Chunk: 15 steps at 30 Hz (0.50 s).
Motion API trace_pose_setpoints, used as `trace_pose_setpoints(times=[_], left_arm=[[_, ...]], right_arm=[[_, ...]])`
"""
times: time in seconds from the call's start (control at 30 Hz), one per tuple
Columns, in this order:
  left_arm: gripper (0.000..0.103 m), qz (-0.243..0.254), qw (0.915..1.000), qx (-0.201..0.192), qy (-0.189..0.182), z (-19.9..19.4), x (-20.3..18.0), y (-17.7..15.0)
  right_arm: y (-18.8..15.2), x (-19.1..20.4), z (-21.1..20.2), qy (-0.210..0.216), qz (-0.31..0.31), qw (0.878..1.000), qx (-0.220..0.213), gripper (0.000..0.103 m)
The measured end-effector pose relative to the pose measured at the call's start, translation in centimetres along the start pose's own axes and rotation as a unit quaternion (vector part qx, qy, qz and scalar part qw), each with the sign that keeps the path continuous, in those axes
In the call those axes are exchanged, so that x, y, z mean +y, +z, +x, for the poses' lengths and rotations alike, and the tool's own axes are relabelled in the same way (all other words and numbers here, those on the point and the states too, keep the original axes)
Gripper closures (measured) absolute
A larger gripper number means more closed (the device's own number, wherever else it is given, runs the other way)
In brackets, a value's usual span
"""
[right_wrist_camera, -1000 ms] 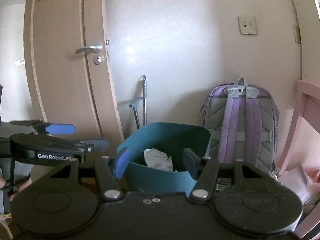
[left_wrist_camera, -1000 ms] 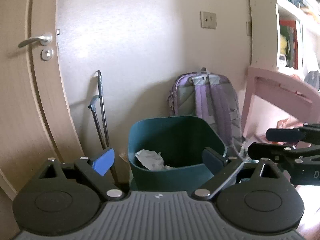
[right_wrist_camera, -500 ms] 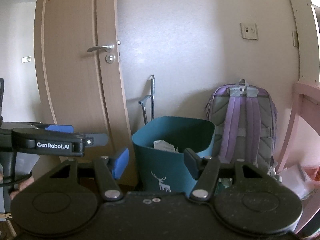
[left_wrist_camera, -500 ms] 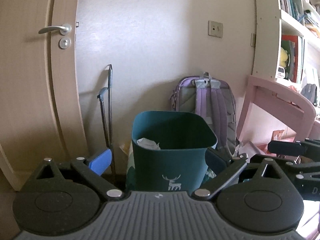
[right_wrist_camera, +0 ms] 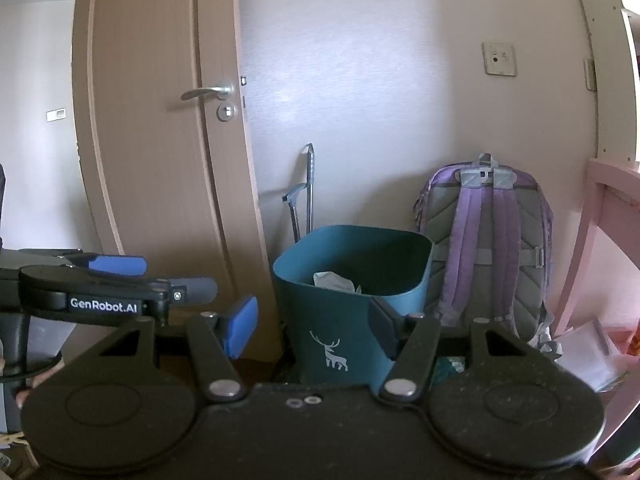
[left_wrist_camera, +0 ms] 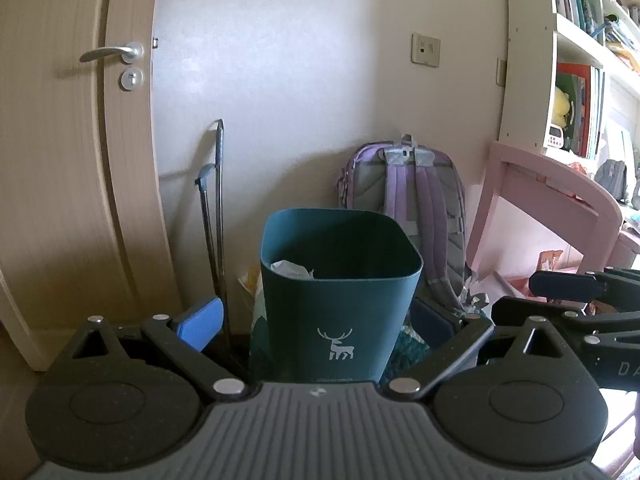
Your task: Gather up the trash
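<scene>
We see the teal bin (left_wrist_camera: 340, 304) on the floor by the wall, crumpled paper (left_wrist_camera: 291, 269) inside, mostly hidden by its rim. Our left gripper (left_wrist_camera: 316, 322) and right gripper (right_wrist_camera: 314, 326) both stand wide apart, empty. Clutter behind the bin, perhaps wrappers, is too obscured to identify.

The bin (left_wrist_camera: 340, 300) looks like smooth matt teal plastic, with crumpled white paper (left_wrist_camera: 290, 269) inside. The backpack (right_wrist_camera: 488, 240) is woven lilac and grey cloth. The door (right_wrist_camera: 160, 140) has a matt wood-grain face and a brushed metal handle (right_wrist_camera: 208, 91). The wall (left_wrist_camera: 300, 100) is faintly textured and matt.
</scene>
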<state>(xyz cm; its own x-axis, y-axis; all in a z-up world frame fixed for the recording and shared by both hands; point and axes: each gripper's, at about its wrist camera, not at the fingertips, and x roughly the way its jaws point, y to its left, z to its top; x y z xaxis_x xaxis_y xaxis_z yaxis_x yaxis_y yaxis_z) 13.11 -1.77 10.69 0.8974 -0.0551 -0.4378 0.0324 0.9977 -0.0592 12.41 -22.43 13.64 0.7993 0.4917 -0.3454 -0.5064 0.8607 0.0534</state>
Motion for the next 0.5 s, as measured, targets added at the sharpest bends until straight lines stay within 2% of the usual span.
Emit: trace_pose_setpoints(times=[0.5], left_arm=[[0.002, -0.009, 0.9998, -0.019, 0.007, -1.9, -0.3, 3.8]], right_arm=[[2.4, -0.9, -1.7, -0.005, 0.017, 1.000, -0.012, 0.042]])
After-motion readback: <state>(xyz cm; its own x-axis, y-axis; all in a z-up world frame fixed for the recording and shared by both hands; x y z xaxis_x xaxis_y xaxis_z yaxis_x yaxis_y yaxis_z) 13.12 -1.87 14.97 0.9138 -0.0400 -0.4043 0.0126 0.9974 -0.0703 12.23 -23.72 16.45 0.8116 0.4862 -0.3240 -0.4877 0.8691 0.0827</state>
